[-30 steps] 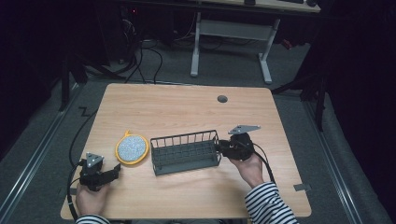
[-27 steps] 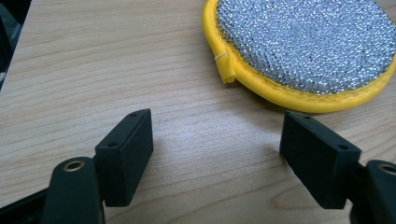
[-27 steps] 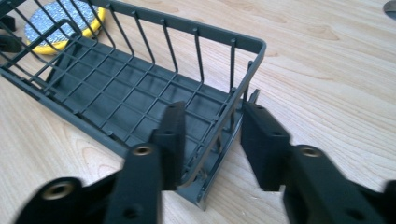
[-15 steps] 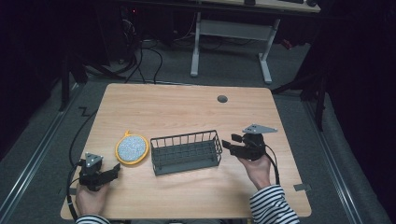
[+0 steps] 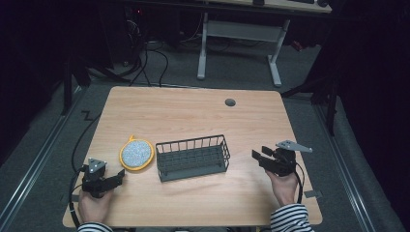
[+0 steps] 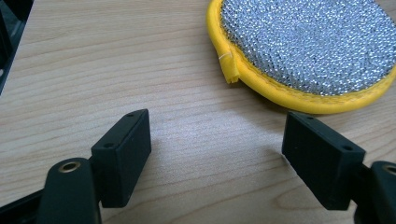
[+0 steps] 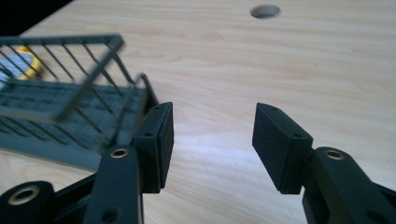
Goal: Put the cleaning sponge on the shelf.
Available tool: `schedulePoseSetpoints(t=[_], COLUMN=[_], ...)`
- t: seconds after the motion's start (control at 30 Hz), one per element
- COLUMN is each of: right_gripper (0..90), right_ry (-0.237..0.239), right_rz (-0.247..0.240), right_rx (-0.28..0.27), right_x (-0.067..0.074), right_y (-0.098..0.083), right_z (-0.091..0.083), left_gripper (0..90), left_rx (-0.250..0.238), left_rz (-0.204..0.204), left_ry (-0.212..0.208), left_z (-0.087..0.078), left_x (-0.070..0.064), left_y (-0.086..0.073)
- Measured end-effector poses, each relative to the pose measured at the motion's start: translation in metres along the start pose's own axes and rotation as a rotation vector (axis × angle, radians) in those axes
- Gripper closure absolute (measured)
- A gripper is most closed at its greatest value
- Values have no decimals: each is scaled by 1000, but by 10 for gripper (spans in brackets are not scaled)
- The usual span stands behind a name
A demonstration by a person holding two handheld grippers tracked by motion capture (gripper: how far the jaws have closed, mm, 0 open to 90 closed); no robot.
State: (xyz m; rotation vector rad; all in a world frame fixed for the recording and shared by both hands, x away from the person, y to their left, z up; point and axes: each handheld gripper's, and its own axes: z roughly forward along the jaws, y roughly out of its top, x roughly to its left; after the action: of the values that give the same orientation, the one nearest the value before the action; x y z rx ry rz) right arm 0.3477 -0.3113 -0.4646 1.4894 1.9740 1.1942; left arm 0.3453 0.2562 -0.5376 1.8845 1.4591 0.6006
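The right gripper (image 5: 259, 157) – jaws apart, just closing slightly, nothing between them – sits clear of the basket (image 5: 192, 157); the left gripper (image 5: 116, 176), jaws spread, rests near the scrubber (image 5: 137, 153).

The dark grey wire basket (image 5: 192, 157) stands upright and empty on the table (image 5: 193, 108), nearer its front edge than its back and about midway between its left and right edges, long side roughly along the front edge, with a round yellow-rimmed silver scouring pad (image 5: 137, 153) lying flat just beside its left end.
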Motion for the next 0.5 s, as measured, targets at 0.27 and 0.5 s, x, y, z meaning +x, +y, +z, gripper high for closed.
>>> schedulePoseSetpoints(t=[0.27,0.5], right_gripper=[480,475], right_ry=[-86,-133], right_rz=[43,82], right_rx=[41,76], right_x=[-20,-30], right_y=[-35,-61], right_z=[4,10], left_gripper=[211,200], left_rx=[9,2], left_rz=[17,0], left_ry=[-4,-24], left_z=[1,0], left_x=[-1,1], left_y=[0,0])
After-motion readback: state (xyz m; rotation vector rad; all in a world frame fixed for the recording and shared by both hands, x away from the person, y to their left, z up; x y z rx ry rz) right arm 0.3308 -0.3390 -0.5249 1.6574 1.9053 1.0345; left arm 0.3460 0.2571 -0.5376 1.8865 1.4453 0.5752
